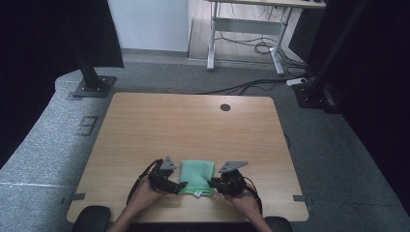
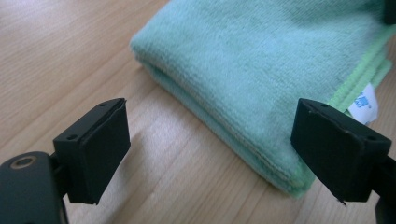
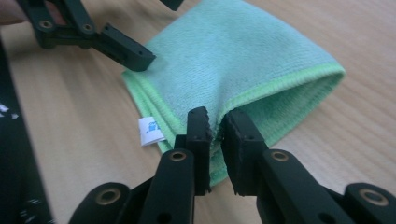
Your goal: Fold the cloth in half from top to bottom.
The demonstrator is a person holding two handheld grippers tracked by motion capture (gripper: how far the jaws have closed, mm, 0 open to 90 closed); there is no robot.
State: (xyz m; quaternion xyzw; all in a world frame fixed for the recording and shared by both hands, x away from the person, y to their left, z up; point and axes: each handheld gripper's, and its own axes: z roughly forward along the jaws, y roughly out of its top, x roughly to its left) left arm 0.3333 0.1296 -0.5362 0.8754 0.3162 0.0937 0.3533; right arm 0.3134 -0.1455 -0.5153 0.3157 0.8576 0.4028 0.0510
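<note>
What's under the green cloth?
Bare wooden table shows all around the folded green cloth, which lies flat on it. The folds hide anything between the layers. The right tool pinches its near edge.

Both forearms reach in from the near edge, the left gripper [image 1: 180,187] held low with jaws spread wide, the right gripper [image 1: 212,182] pinched nearly closed

No text can be read; the cloth's white tag [image 2: 363,103] bears only a blurred blue mark.
</note>
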